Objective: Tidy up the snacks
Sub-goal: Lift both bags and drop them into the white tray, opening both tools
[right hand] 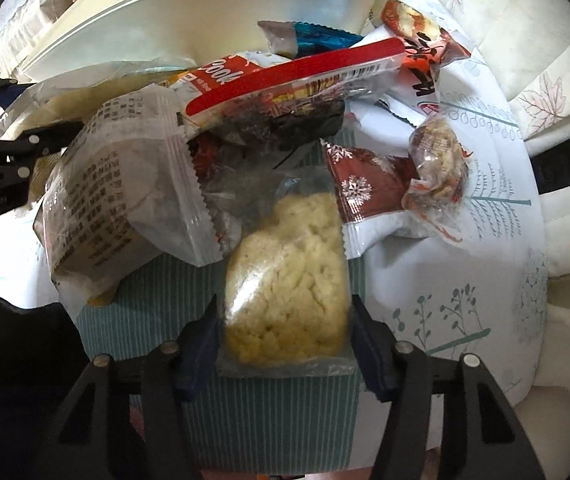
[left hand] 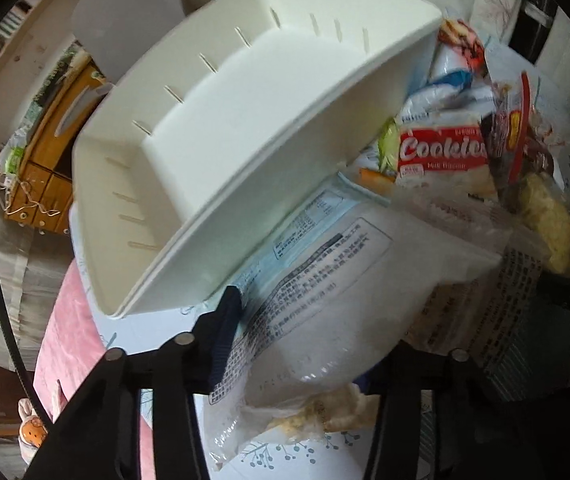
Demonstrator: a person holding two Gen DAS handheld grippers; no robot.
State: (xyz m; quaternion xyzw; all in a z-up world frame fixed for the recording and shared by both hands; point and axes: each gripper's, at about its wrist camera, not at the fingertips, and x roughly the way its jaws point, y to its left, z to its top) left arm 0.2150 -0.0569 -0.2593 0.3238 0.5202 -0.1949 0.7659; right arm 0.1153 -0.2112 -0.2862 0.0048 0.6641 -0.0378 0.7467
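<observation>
Between the 2 fingers of my right gripper [right hand: 285,344] sits a clear bag of yellow crumbly cake [right hand: 285,280]. The pads touch both sides of the bag, so I am holding it. It lies on a green striped box [right hand: 157,320] on the tablecloth [right hand: 465,300].

Just past it is a heap of snacks. A big white bag [right hand: 125,200] with black print leans on the left. A red cookie pack [right hand: 285,68] lies across the top. A dark red snowflake pack [right hand: 365,192] and a small wrapped treat [right hand: 441,160] sit to the right.

My left gripper [left hand: 309,344] is closed on a white bag with black print [left hand: 317,280]. I see only 1 blue pad [left hand: 227,320] pressing it. The other finger is hidden behind the bag.

Behind the heap stands a white bin [left hand: 225,128], tipped on its side, touching the snacks. I can see nothing in it.
</observation>
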